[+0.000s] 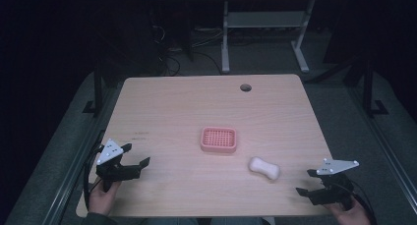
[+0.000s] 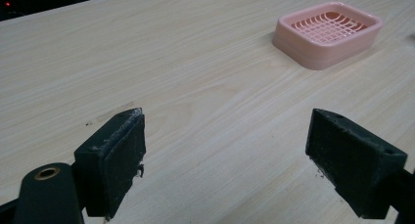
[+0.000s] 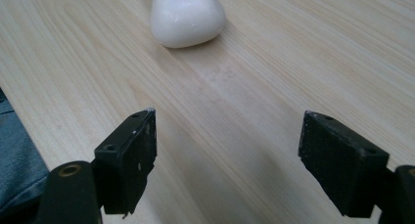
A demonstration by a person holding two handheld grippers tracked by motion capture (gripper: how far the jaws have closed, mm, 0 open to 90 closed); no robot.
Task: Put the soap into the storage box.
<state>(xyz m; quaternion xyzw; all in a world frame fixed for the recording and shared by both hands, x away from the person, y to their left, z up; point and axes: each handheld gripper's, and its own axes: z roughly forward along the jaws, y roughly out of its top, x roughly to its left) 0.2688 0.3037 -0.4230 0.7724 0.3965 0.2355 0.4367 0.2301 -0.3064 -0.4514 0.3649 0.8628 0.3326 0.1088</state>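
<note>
Pale wood bench (image 1: 172, 102): left tool (image 1: 129, 159) hovers wide, empty, near the front-left corner; pink soap dish (image 1: 219, 140) sits mid-bench. White soap (image 1: 264, 168) lies toward the front-right; the wide, empty right tool (image 1: 311, 182) should probably straddle its narrow waist squarely.

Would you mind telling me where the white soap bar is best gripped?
Probably at its narrow waist: the soap bar lies flat, pinched mid-length between rounded ends. The open right gripper is nearest, so come from above with jaws across that waist.
</note>
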